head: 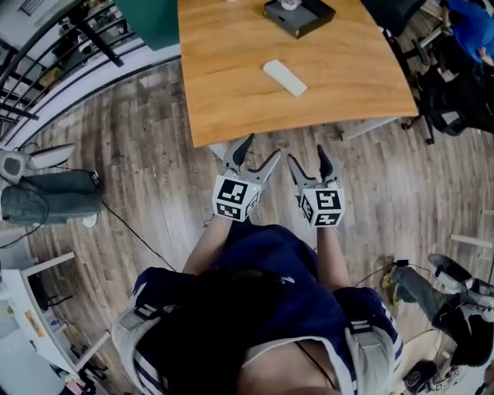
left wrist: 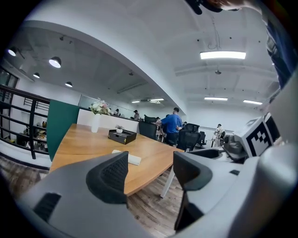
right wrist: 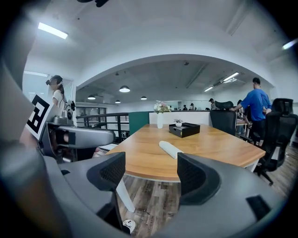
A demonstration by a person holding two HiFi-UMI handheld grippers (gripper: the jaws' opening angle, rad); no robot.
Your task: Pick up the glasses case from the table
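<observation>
**Both tongs open and empty, short of the table**

My left gripper (head: 261,148) and right gripper (head: 306,154) hang side by side just off the table's (head: 231,100) near edge. Both have their jaws wide apart with nothing between them. The white glasses case (head: 285,78) lies on the tabletop ahead, and in the left gripper view my jaw partly hides it. The black tray (head: 299,17) beyond is cut off at the head view's top edge, and I can't make out its contents.
</observation>
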